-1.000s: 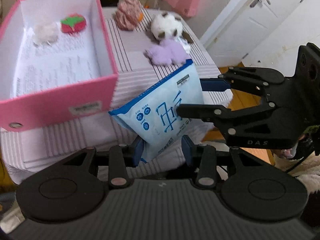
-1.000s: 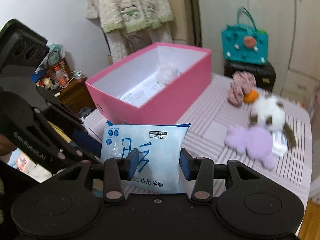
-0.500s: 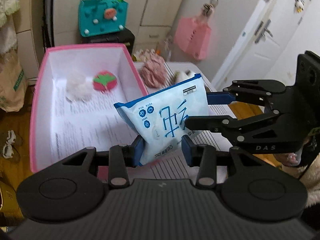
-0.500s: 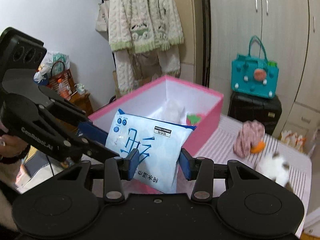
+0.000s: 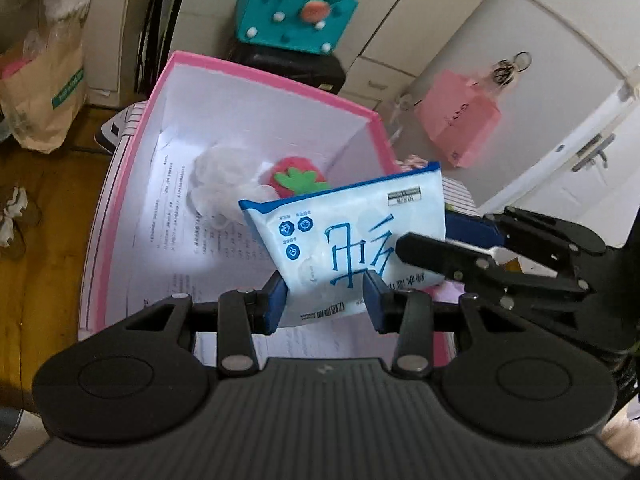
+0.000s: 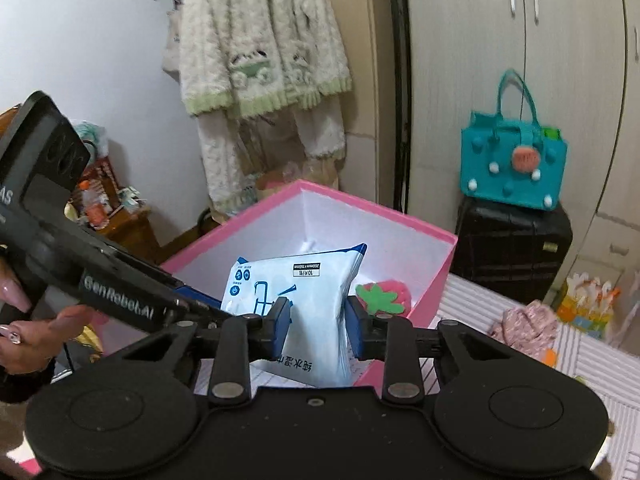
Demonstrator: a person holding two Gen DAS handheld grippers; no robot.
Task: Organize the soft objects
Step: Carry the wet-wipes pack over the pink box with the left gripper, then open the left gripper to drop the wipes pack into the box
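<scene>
Currently both grippers hold one blue-and-white wipes pack (image 5: 348,236) in the air over the open pink box (image 5: 120,208). Left gripper (image 5: 325,300): blue pads clamped on the pack's near lower edge, pack squeezed between them. Right gripper (image 6: 318,326): pads pinched hard on the same pack, which bulges above them; in the left view it comes in from the right and grips the pack's right side, one finger (image 5: 436,254) lying across the printed face. Pack sits tilted, top seam toward the far right, blue characters facing the left camera, label strip near the top. Inside the box, at the far end: a red strawberry plush (image 5: 294,176) with green leaf and a white fluffy item (image 5: 222,172) just left of it, the two touching or nearly so; box floor is lined with printed paper. Box stands on a striped cloth surface (image 6: 580,364); a pink crumpled soft item (image 6: 528,326) lies on it right of the box. A hand (image 6: 28,332) holds the left gripper's handle at the left edge of the right view. Teal bag (image 6: 516,160) on a black case at the far wall.
</scene>
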